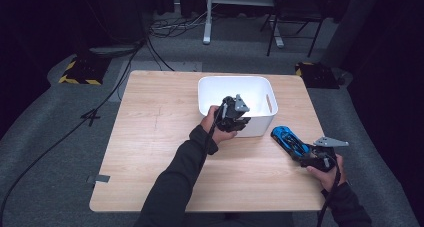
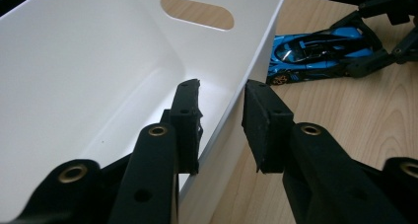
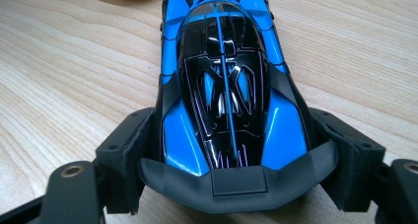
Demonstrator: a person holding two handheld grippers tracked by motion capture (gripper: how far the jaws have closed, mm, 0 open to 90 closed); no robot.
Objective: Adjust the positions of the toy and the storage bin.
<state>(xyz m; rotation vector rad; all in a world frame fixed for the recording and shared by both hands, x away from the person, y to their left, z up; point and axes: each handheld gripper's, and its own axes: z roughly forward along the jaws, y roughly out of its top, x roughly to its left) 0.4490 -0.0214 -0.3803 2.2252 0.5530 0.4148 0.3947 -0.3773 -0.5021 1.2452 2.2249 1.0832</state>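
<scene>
A person sits at a light wooden table [image 1: 150, 152] and holds a black gripper in each hand. The right gripper [image 1: 306, 157] is closed on a shiny blue and black toy race car [image 1: 289, 139]. In the right gripper view its two pads press on the sides of the toy race car [image 3: 224, 91] near the back end, just ahead of the dark rear wing, and the car sits flat on the wood with its nose pointing away. In the high view the car is near the right edge of the table, just beside the lower right corner of a white plastic box with rounded corners and a slot handle [image 1: 260, 84]. The left gripper [image 1: 239, 118] is at the front wall of that box. In the left gripper view its jaws stand on either side of the white wall of the box [image 2: 246, 51], one jaw inside and one jaw outside. There is a narrow gap between them, and the pads do not seem to press on the wall. The box looks bare inside. From that view the car [image 2: 320, 51] shows on the table past the box, with the right gripper [image 2: 382, 41] on it.
</scene>
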